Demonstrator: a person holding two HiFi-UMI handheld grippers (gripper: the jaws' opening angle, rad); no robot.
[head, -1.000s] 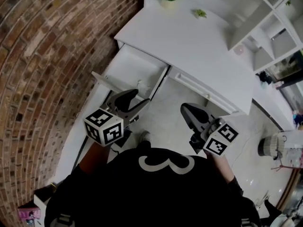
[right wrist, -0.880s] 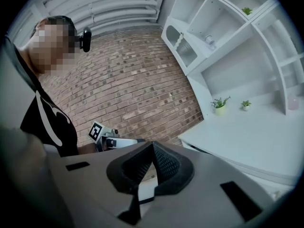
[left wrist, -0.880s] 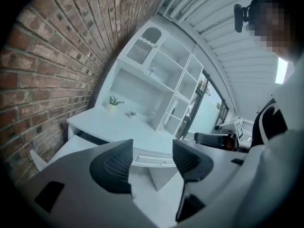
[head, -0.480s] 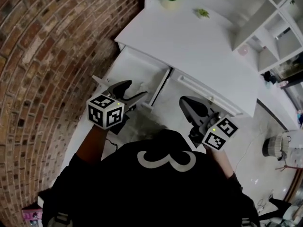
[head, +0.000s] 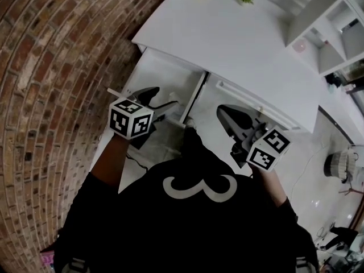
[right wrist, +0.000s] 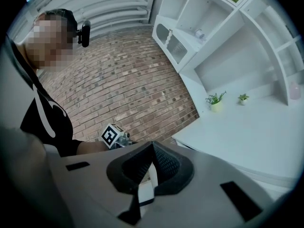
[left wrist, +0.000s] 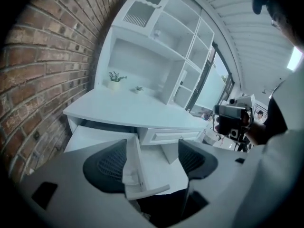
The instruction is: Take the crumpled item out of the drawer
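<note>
The white desk's left drawer [head: 162, 75] stands pulled out, and its inside looks pale and bare from above. I cannot make out a crumpled item in any view. My left gripper [head: 165, 98] is at the drawer's front panel [left wrist: 142, 190]. Its jaws are opening. The panel's edge lies between the dark pads [left wrist: 107, 165], which do not press on it. My right gripper [head: 226, 114] hovers shut over the floor in front of the desk's closed drawer [head: 250, 104]. In the right gripper view its jaws [right wrist: 152, 148] meet at the tip with nothing held.
A brick wall [head: 51, 67] runs close along the left of the drawer. Two small potted plants [right wrist: 216, 101] sit on the desk top [head: 227, 33], with white shelving [head: 335, 33] behind. A person with a camera [left wrist: 232, 115] stands at the right.
My left gripper's jaws have spread wider at the drawer front. The head view has shifted toward the desk. The right gripper has kept its place and stays shut.
</note>
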